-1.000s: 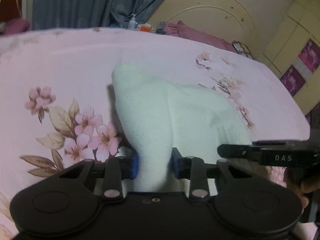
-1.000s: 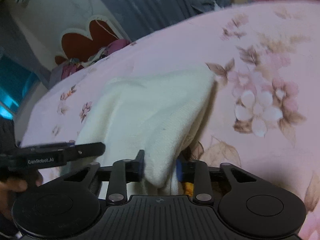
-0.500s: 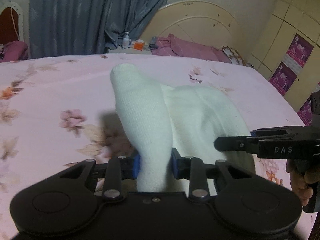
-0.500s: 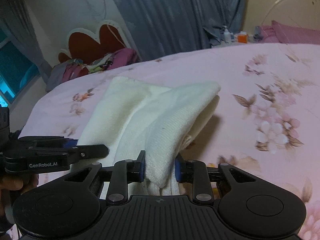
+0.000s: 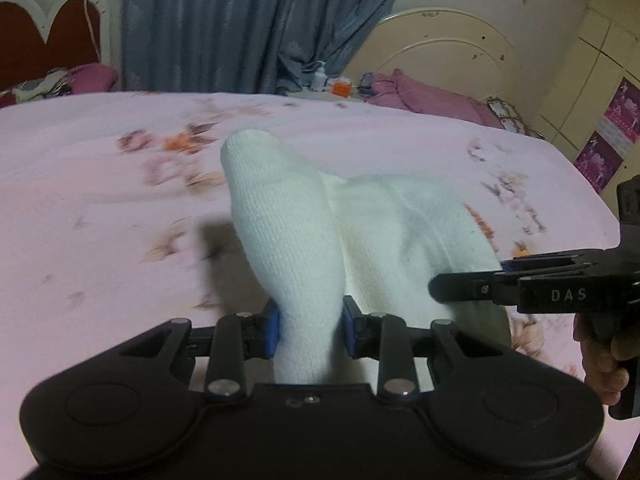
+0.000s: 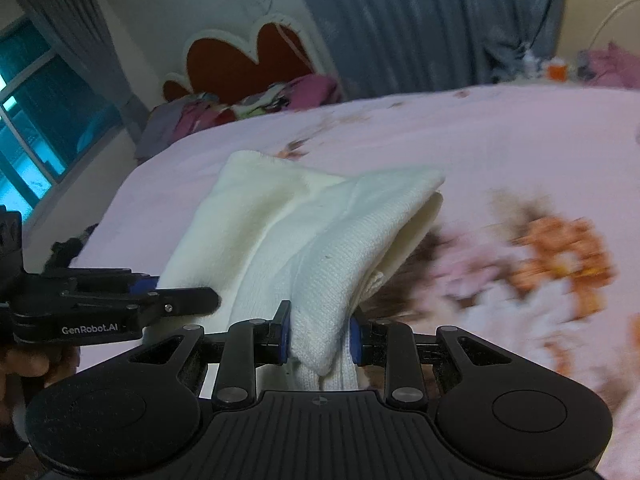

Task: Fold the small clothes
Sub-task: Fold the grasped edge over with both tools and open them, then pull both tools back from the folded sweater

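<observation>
A small white knit garment [image 5: 292, 240] hangs between both grippers above the pink floral bedsheet [image 5: 100, 200]. My left gripper [image 5: 310, 326] is shut on one end of it, a rounded fold sticking forward. My right gripper [image 6: 320, 336] is shut on the other end of the garment [image 6: 332, 256]. In the left wrist view the right gripper [image 5: 500, 290] comes in from the right, against the cloth. In the right wrist view the left gripper [image 6: 180, 300] comes in from the left. The rest of the garment droops between them.
The bed's cream headboard [image 5: 440, 52] and purple pillows [image 5: 424, 92] lie at the far end. A red heart-shaped chair back [image 6: 248, 64] with piled clothes stands beyond the bed. Grey curtains [image 5: 224, 20] hang behind. A wardrobe [image 5: 600, 80] stands at the right.
Both grippers have lifted the white garment up off the sheet and tilted upward, so more of the room shows. The sheet is motion-blurred. Both grips are unchanged.
</observation>
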`<state>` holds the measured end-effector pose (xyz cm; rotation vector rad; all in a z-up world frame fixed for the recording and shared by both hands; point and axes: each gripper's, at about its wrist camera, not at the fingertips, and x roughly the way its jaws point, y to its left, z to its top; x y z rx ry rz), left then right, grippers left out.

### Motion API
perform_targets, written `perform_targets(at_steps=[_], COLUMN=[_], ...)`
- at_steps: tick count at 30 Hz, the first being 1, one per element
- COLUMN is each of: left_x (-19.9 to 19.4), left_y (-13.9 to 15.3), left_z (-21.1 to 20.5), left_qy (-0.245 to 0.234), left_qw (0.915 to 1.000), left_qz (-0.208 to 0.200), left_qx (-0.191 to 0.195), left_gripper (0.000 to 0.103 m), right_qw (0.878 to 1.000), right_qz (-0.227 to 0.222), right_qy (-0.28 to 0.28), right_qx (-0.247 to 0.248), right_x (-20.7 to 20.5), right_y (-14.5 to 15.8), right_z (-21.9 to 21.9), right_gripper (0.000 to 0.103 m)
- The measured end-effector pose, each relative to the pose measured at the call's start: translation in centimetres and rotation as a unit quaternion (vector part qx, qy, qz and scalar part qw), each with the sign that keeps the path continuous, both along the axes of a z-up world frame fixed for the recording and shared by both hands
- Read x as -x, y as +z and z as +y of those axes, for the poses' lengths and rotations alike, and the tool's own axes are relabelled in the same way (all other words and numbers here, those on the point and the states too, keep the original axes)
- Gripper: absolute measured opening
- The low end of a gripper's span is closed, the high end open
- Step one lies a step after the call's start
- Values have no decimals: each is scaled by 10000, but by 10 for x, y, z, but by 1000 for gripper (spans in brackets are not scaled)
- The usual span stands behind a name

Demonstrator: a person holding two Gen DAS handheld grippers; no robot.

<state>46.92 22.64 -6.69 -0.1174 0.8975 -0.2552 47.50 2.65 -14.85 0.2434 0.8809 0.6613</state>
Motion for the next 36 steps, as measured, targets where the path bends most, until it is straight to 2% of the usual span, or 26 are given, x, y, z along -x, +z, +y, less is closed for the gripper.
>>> perform_targets(at_steps=[6, 8, 10, 11, 13, 15, 17, 18, 19, 20, 21, 22, 25, 27, 29, 32, 36], left_x=[-13, -16, -14, -13, -10, -3, 9, 13, 16, 16, 14, 11, 1, -1, -2, 5, 43], left_y=[-34, -53, -69, -72, -70, -62, -45, -39, -32, -28, -27, -27, -43, -51, -55, -52, -34], left_z=[47, 55, 62, 64, 67, 69, 74, 76, 75, 72, 65, 57, 31, 22, 21, 17, 23], left_qy=[197, 291, 434, 489, 497, 464, 379, 350, 224, 47, -110, -274, -734, -776, -652, -591, -339], left_qw=[9974, 9960, 9944, 9937, 9939, 9955, 9974, 9980, 9980, 9978, 9979, 9979, 9971, 9965, 9967, 9971, 9968], left_qz=[223, 313, 308, 278, 265, 265, 35, -146, -327, -413, -479, -492, -192, -146, -110, -210, -530], left_qx=[653, 787, 908, 966, 953, 784, 606, 513, 499, 519, 430, 307, 101, 258, 467, 433, 489], left_gripper=[30, 37, 50, 53, 62, 66, 61, 49, 32, 26, 24, 24, 20, 20, 20, 20, 20], right_qw=[9999, 9993, 9981, 9970, 9952, 9952, 9963, 9971, 9975, 9981, 9985, 9982, 9893, 9791, 9782, 9776, 9755], right_qz=[99, 299, 544, 639, 760, 758, 488, 196, -16, -210, -355, -516, -826, -815, -814, -865, -1218], right_qy=[-58, -166, -270, -406, -508, -539, -673, -719, -699, -582, -414, -197, 380, 341, 85, -13, 142], right_qx=[31, 181, 53, -141, -351, -314, -206, -127, -64, -24, 48, 226, 1141, 1829, 1907, 1920, 1826], right_x=[-17, -27, -36, -37, -38, -35, -28, -22, -16, -14, -11, -6, -2, -5, -8, -2, 41], right_y=[-22, -40, -64, -71, -74, -69, -54, -42, -33, -25, -18, -14, -23, -42, -50, -45, -22], right_z=[37, 38, 26, 19, 11, 7, -1, -2, -2, 1, 7, 17, 50, 58, 51, 48, 40], right_gripper=[27, 27, 30, 37, 38, 40, 42, 42, 42, 38, 30, 18, 18, 8, 8, 9, 9])
